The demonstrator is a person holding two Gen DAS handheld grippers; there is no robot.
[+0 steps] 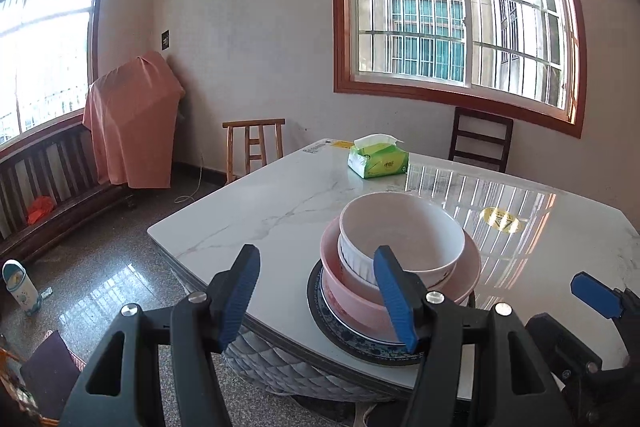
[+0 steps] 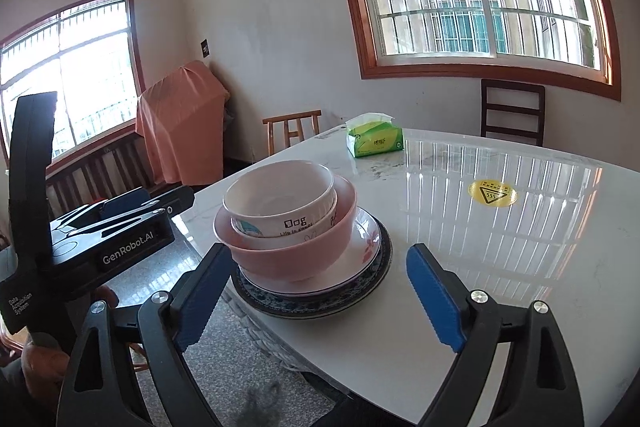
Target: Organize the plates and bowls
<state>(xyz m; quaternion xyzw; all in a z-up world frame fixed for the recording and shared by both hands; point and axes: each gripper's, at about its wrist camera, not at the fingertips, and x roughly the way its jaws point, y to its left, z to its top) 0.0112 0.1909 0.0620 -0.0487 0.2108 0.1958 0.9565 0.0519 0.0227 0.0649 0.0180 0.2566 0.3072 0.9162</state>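
A stack of dishes stands near the front edge of the marble table [image 1: 280, 203] [image 2: 500, 267]. A white bowl [image 1: 400, 231] [image 2: 280, 203] sits in a pink bowl [image 1: 360, 303] [image 2: 288, 255], on a white floral plate [image 2: 360, 251], on a dark blue patterned plate [image 1: 360, 339] [image 2: 312, 303]. My left gripper [image 1: 320, 299] is open and empty, just in front of the stack's left side. My right gripper [image 2: 320, 299] is open and empty, in front of the stack. The left gripper's body also shows in the right wrist view [image 2: 120, 227].
A green tissue pack [image 1: 378, 159] [image 2: 374, 137] lies at the table's far side. A yellow warning sticker [image 2: 492, 193] is on the tabletop. Chairs [image 1: 254, 147] [image 2: 512, 115] stand around the table. A bench [image 1: 48, 195] and a cloth-covered object [image 1: 132, 123] stand by the wall.
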